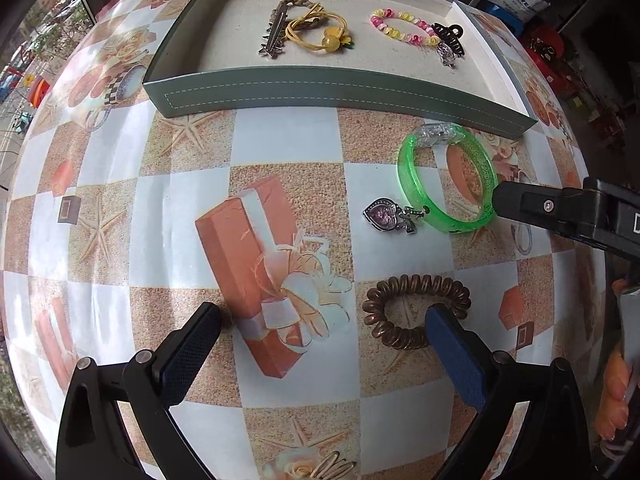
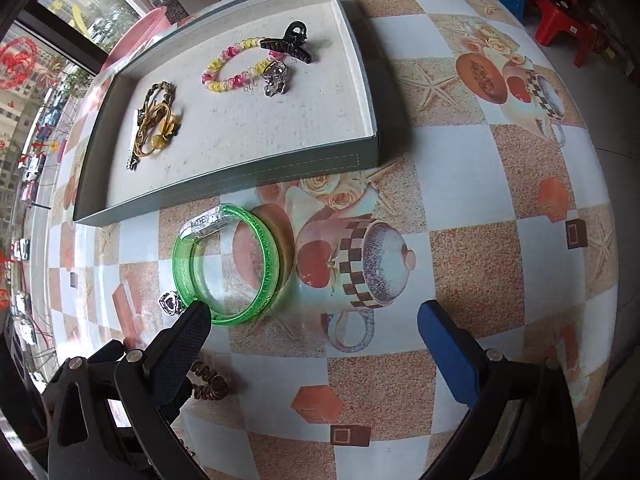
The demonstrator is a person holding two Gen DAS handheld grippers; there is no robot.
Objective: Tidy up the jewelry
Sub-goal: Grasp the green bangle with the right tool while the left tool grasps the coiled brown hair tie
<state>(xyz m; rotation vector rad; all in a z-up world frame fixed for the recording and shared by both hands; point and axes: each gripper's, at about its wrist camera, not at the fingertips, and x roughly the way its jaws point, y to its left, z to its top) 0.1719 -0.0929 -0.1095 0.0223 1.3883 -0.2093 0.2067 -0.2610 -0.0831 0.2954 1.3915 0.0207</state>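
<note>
A grey-green tray (image 1: 344, 90) with pale lining stands at the far side of the table and holds several hair ties, a black claw clip (image 1: 450, 32) and a pink-yellow spiral bracelet (image 1: 400, 28). In front of the tray lie a green bangle (image 1: 448, 180), a silver heart pendant (image 1: 384, 215) and a brown spiral hair tie (image 1: 416, 308). My left gripper (image 1: 324, 344) is open, its right finger resting over the brown tie's near edge. My right gripper (image 2: 316, 320) is open too; its left finger (image 2: 180, 348) sits at the near rim of the bangle (image 2: 224, 264), beside the pendant (image 2: 170, 303).
A patterned checked cloth covers the round table (image 2: 480, 240). A gold hair clip (image 1: 332, 470) lies at the near edge. A pink basin (image 2: 136, 28) stands behind the tray. Red and blue stools (image 2: 560, 24) are on the floor to the right. A person's hand (image 1: 612, 400) holds the right gripper.
</note>
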